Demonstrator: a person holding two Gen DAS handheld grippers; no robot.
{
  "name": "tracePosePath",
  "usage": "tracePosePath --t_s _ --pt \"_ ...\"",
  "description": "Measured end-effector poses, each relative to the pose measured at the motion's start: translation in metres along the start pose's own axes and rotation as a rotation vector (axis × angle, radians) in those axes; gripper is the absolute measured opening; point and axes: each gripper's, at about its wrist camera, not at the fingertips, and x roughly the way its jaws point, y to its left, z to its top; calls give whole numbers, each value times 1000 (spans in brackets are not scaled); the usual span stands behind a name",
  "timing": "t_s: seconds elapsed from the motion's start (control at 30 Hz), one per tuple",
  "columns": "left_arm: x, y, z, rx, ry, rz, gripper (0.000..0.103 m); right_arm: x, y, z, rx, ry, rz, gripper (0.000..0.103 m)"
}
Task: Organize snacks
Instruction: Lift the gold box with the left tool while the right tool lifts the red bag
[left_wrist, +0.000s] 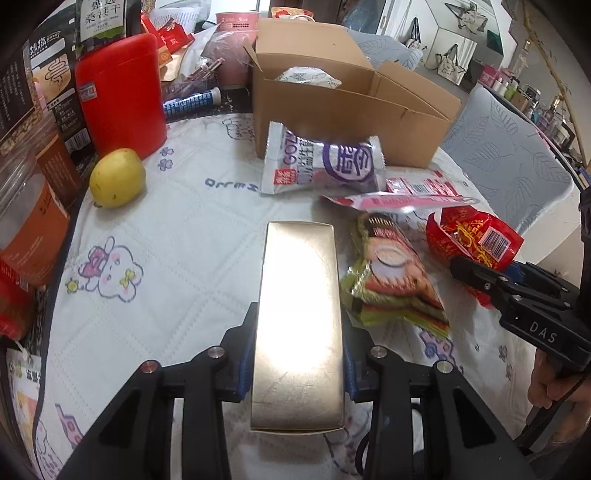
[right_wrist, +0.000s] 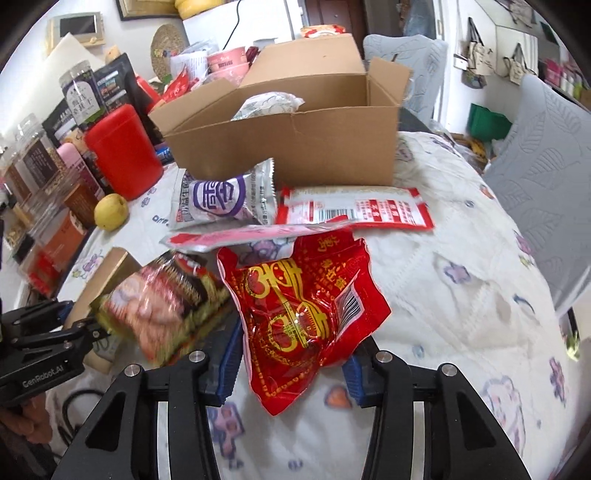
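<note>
In the left wrist view, the left gripper (left_wrist: 298, 373) fills the bottom of the frame with its jaws closed on a shiny gold box (left_wrist: 299, 325); the blue pads press its two long sides, and glare washes out any print on its top. Just right of the box lies a green and red snack packet (left_wrist: 391, 280), its picture blurred. Above it sit a flat pink packet (left_wrist: 399, 201) and a white and purple packet (left_wrist: 321, 164), the latter resting against the front wall of the open cardboard box (left_wrist: 351, 110) in the upper middle. Only the top of a pale bag (left_wrist: 308, 77) shows inside the box. At the right edge the right gripper (left_wrist: 476, 275) grips a red foil packet (left_wrist: 472, 236), whose lower part it hides. A yellow fruit (left_wrist: 117, 177) and a red canister (left_wrist: 120, 94) stand at the left, on the quilted cloth (left_wrist: 184, 240). In the right wrist view, the right gripper (right_wrist: 291, 373) at the bottom has its pads pressed on the crumpled lower part of the red foil packet (right_wrist: 303, 314). The left gripper (right_wrist: 48, 339) is cut off at the lower left; the gold box (right_wrist: 107, 273) it holds is mostly hidden behind the blurred green and red snack packet (right_wrist: 166, 302). The cardboard box (right_wrist: 291, 147) stands in the upper middle, with the white and purple packet (right_wrist: 221, 199) and a red and white packet (right_wrist: 354, 210) before it.
</note>
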Motion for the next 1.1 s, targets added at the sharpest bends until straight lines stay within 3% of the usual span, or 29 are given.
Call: tracePosePath --t_s 0.2,0.4,0.53,0.77,0.9,1.03,1.1 --pt "-11 -5 -11 17 10 -6 37 -17 -3 -17 -5 9 -5 46" --pt "2 -1 -15 5 46 -9 38 -17 0 -30 -5 33 14 48" --pt "9 -3 -13 25 37 15 38 -10 0 -33 3 50 27 58" --pt "13 -6 -11 47 -2 44 38 -3 -4 -36 22 57 62 65" --pt "11 -3 -10 16 -13 59 37 -4 -5 -37 24 35 66 63" --pt "6 1 -12 0 -22 91 37 -6 -8 -38 30 26 67 47" --pt "2 6 -13 -21 -22 83 37 -7 -7 -38 32 26 59 46"
